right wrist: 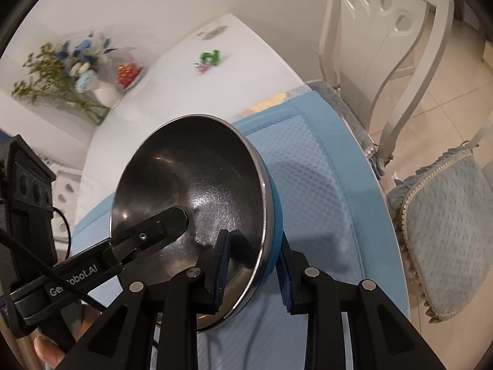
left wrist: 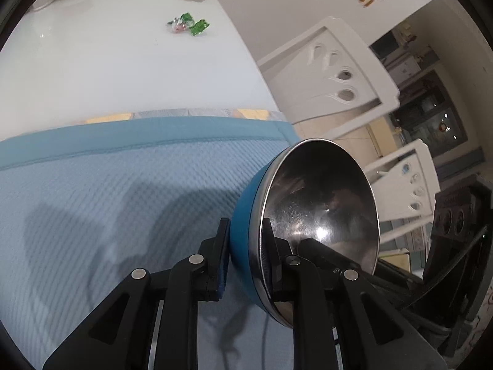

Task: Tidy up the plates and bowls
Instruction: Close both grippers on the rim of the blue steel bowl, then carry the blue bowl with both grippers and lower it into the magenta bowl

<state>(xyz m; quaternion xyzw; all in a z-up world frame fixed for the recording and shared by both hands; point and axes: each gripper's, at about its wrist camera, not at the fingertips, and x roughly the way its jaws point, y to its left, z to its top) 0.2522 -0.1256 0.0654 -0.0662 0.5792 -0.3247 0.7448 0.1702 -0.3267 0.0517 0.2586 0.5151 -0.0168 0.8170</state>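
Bowl [left wrist: 320, 203] (steel inside, blue outside) gripped at opposite rims by left gripper [left wrist: 246, 246] and right gripper [right wrist: 252, 262], tilted above blue mat [left wrist: 107, 191].

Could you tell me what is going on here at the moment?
A person is holding one bowl, steel inside and blue outside, with both handheld grippers. The left gripper and the right gripper each clamp its rim from opposite sides. The bowl is tilted above a blue mat on a white table.
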